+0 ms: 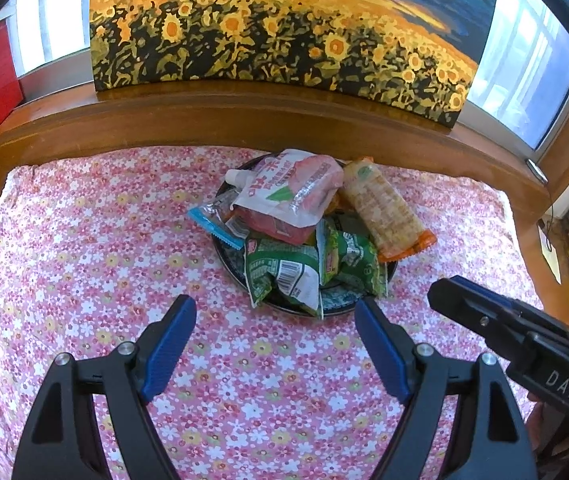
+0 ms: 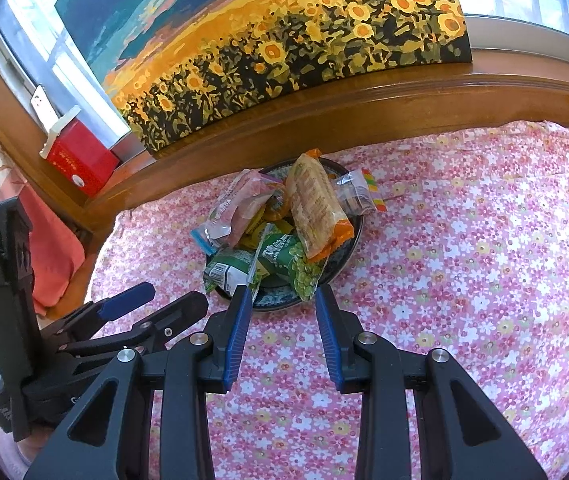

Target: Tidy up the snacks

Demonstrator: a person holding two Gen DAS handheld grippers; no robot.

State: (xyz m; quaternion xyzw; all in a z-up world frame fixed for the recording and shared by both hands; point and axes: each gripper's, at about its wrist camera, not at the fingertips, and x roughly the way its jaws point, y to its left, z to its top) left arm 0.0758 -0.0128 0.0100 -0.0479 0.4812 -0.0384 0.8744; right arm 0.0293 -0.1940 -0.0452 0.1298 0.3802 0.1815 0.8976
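A dark round plate [image 1: 338,307] sits on the floral cloth, piled with snack packets. A white and pink spouted pouch [image 1: 288,192] lies on top, with a long orange-ended cracker pack [image 1: 384,212] beside it. Two green packets [image 1: 280,272] lie at the front and a blue-edged packet [image 1: 212,220] at the left. My left gripper [image 1: 276,314] hovers just short of the plate's near rim, open and empty. My right gripper [image 2: 283,294] is also open and empty, its tips framing the plate's near rim [image 2: 354,240] below the green packets [image 2: 296,264]. A clear packet with a rainbow edge [image 2: 358,194] hangs over the far side.
A pink floral cloth [image 1: 84,260] covers the surface around the plate. Behind it runs a curved wooden ledge [image 1: 244,120] bearing a sunflower painting [image 1: 284,40] and a red box [image 2: 80,156]. Windows stand behind the ledge. The left gripper [image 2: 160,300] lies close to the right one.
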